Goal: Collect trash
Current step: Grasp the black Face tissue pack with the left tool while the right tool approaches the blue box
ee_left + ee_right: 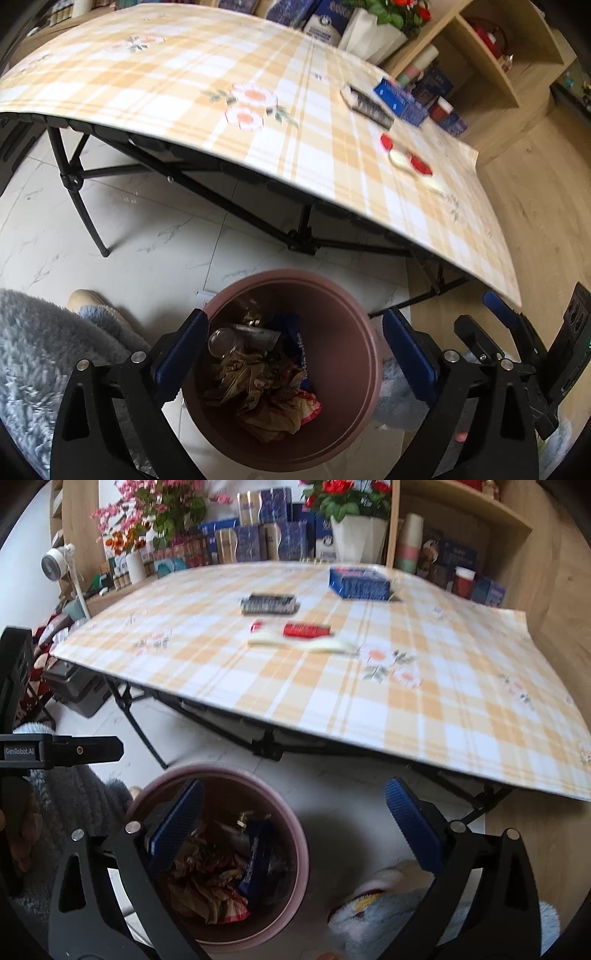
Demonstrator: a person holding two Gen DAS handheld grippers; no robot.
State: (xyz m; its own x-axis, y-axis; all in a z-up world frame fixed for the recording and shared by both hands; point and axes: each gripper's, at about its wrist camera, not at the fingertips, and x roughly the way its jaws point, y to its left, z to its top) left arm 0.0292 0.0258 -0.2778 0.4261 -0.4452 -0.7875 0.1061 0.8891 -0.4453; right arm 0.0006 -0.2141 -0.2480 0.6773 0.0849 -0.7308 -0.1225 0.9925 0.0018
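on the floor at the near left, the round brown plastic bin (343,417) is already holding crumpled brown paper (255,380), a clear jar (222,341) and a blue wrapper (255,860), so part of the collecting looks done. the left gripper (291,350) is hovering over it, fingers spread wide and gripping nothing; the right gripper (295,823) is doing the same just beside it. further right, on the yellow plaid desk (424,716), a dark striped packet (269,603), a red and cream wrapper (301,637) and a blue box (360,583) are lying apart, likely left to collect.
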